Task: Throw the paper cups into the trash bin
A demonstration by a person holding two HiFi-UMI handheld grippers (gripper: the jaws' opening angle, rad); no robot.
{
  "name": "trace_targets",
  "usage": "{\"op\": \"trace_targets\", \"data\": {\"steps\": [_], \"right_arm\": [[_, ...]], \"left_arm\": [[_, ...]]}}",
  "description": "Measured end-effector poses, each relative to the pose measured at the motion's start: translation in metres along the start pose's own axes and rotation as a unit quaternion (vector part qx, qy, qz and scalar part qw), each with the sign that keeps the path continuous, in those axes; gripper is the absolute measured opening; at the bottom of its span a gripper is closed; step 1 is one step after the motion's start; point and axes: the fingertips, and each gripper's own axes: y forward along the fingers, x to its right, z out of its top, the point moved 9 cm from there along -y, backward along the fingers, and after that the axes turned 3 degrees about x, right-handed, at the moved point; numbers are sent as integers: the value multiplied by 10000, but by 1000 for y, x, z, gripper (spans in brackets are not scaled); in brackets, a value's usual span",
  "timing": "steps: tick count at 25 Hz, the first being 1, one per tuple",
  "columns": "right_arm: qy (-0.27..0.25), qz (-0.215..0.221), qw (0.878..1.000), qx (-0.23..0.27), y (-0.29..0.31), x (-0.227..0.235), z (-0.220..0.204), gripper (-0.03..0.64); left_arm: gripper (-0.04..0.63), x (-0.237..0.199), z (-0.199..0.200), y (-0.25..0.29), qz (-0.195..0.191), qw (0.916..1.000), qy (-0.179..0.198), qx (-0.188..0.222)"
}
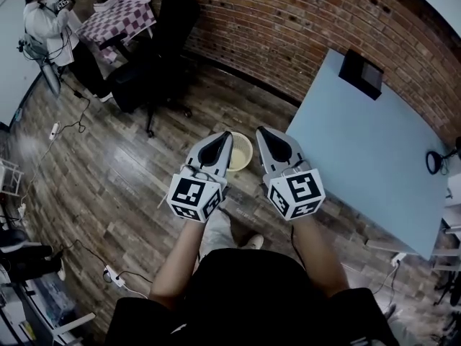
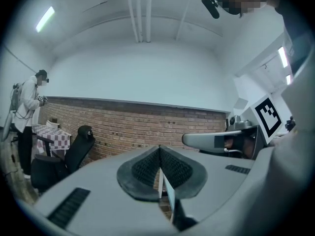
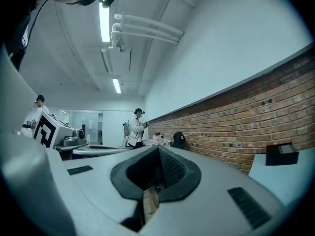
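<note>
Plainly, both pairs of jaws are pressed together and hold nothing. The left gripper (image 2: 159, 167) has its ribbed pads meeting flat, and the right gripper (image 3: 157, 171) is closed the same way. A brownish sliver shows below the right pair; I cannot name it, but it looks like background seen through the gap. No paper cup appears in any view.

The trash bin (image 1: 251, 152) stands mouth up on the wooden floor (image 1: 122, 186), just ahead of the jaw tips and between the two grippers. Whether cups already lie inside it I cannot tell. To the right of the bin is the bench (image 1: 367, 157), bare except for a black box (image 1: 361, 73) at the corner farthest from the bin. A chair (image 1: 169, 34) stands beyond the bin to the left, and another person (image 1: 43, 24) is well beyond that.

With both grippers empty, the step in hand is probably finding a cup, unless the job is finished. A cup should be found first, and the jaws spread before they reach it. They should close on its wall only lightly, since paper crushes. The cup is best let go directly over the bin's mouth, because a light cup can bounce off the rim.
</note>
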Motion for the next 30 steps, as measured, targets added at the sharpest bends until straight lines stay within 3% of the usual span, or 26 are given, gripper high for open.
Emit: {"op": "trace_targets", "data": {"steps": [18, 30], "right_arm": [[213, 60, 9997, 50, -72, -12, -10, 5], [194, -322, 9992, 139, -88, 1, -2, 5]], "left_arm": [[8, 66, -5, -42, 14, 9999, 46, -152], [8, 73, 12, -20, -438, 9989, 189, -29]]}}
